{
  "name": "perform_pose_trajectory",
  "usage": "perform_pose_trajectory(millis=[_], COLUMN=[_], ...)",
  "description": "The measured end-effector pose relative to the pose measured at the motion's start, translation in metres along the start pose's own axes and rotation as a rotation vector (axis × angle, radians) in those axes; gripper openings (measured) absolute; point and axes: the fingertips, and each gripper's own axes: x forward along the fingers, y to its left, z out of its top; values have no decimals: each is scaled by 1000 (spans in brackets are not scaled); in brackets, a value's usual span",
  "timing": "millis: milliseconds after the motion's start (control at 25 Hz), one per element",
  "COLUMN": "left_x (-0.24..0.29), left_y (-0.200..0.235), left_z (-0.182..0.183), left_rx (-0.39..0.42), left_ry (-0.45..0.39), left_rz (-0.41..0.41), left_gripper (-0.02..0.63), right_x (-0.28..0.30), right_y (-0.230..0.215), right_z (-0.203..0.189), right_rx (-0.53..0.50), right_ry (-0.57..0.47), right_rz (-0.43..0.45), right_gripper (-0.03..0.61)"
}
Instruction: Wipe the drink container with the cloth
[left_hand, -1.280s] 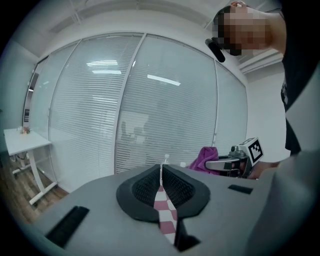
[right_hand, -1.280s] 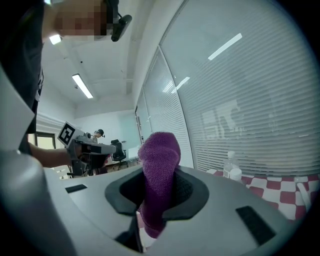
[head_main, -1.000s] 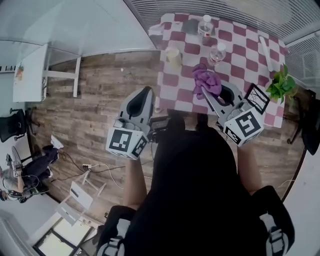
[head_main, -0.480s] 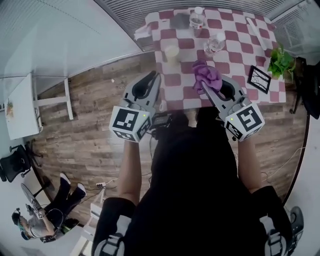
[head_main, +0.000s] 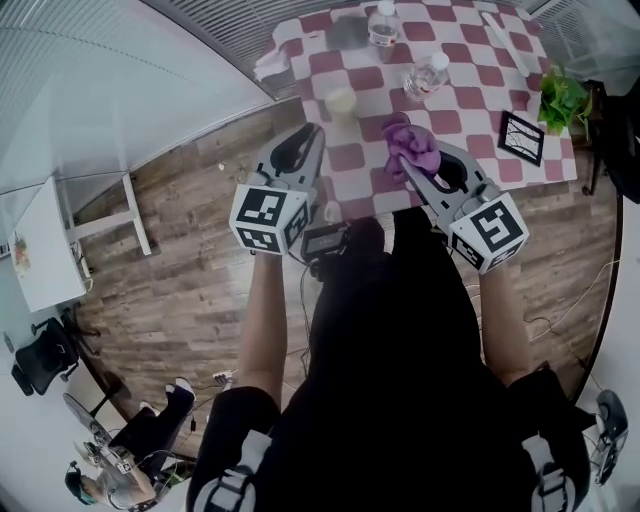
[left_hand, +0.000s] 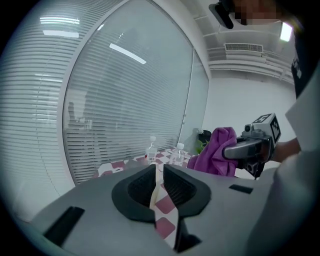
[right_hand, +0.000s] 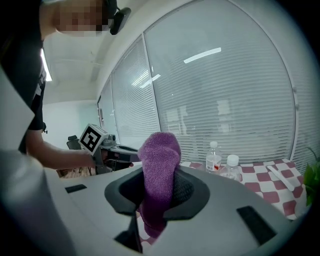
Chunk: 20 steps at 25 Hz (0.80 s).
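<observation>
- A clear bottle (head_main: 428, 75) with a white cap is stood near the middle of the checkered surface (head_main: 470, 125). A second bottle (head_main: 383, 22) is stood close to its far edge.
- The purple cloth (head_main: 410, 148) is pinched between the fingers (right_hand: 182, 190) of the right gripper (head_main: 405, 168). It is held above the near part of the surface, apart from both bottles.
- The fingers (left_hand: 138, 190) of the left gripper (head_main: 314, 135) are pressed together, and nothing is held between them. This gripper is held over the left edge of the surface.
- A pale cup (head_main: 341, 102) is seen near the left edge, just beyond the left gripper.
- A green plant (head_main: 560, 100) is placed at the right edge, and a black frame (head_main: 520, 137) is laid near the near right corner.
</observation>
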Motion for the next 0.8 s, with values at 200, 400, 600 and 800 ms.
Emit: perform_pose_trajectory(millis=[200,400,600,800], left_x=[27,47,60,75], left_y=[15,21,21,21], left_z=[-20,-38,-50,-54], left_rx=[22,47,76,128], left_ry=[41,94,114,118], left_rz=[-19,-40,-36,-51], left_gripper=[42,137,207,272], right_x=[10,15,17,20], right_y=[-8,-10,-14,-18], right_z=[-5,-9,-12,-13], right_rx=[2,2,2,8], right_ry=[32,54,65,82], right_rz=[-34,-36,-25,-27], right_gripper=[106,106,106,106])
